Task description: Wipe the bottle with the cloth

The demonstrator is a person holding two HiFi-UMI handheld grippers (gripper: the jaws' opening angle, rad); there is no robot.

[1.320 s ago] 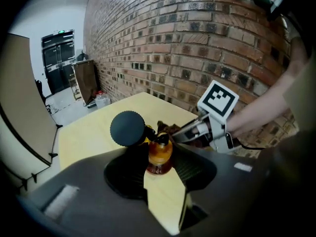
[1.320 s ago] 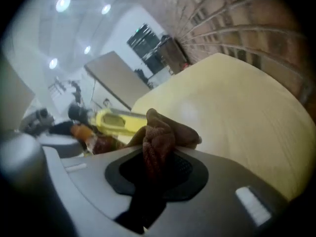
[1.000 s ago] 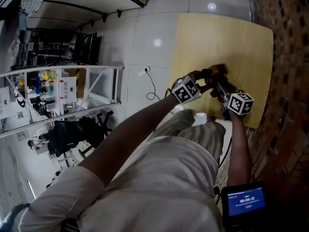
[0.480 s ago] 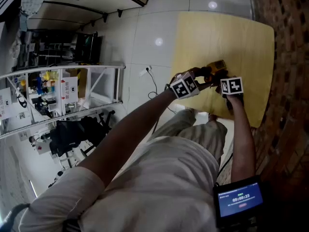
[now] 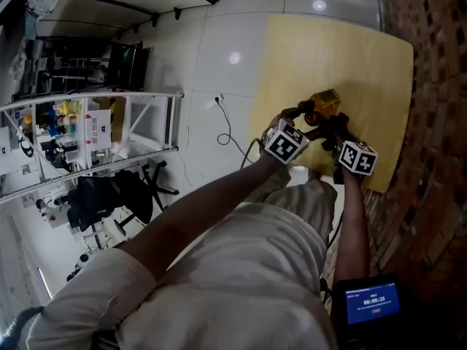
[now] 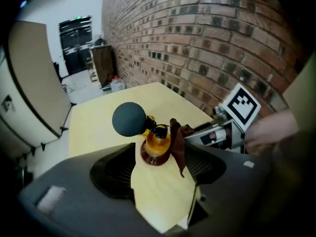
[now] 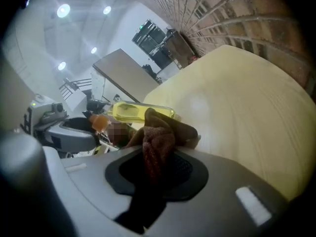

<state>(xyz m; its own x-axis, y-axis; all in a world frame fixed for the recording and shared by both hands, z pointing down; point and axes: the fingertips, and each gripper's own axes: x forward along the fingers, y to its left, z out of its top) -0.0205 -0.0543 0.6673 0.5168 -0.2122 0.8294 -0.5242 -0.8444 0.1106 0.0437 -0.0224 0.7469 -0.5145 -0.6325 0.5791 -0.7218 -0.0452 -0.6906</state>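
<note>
- Left gripper (image 6: pixel 160 152): jaws have just been opening, bottle (image 6: pixel 156 144) loose between them.
- Right gripper (image 7: pixel 158 169) clamps the cloth (image 7: pixel 159 142), bottle just ahead.
- Unheld, it may roll as we wipe.

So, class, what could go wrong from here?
The left gripper has just been opening its jaws. The bottle, on its side, has its orange end between them, ungripped, so it may roll when pushed. The cloth is bunched in the shut right gripper, so it may wipe only a narrow strip.
</note>
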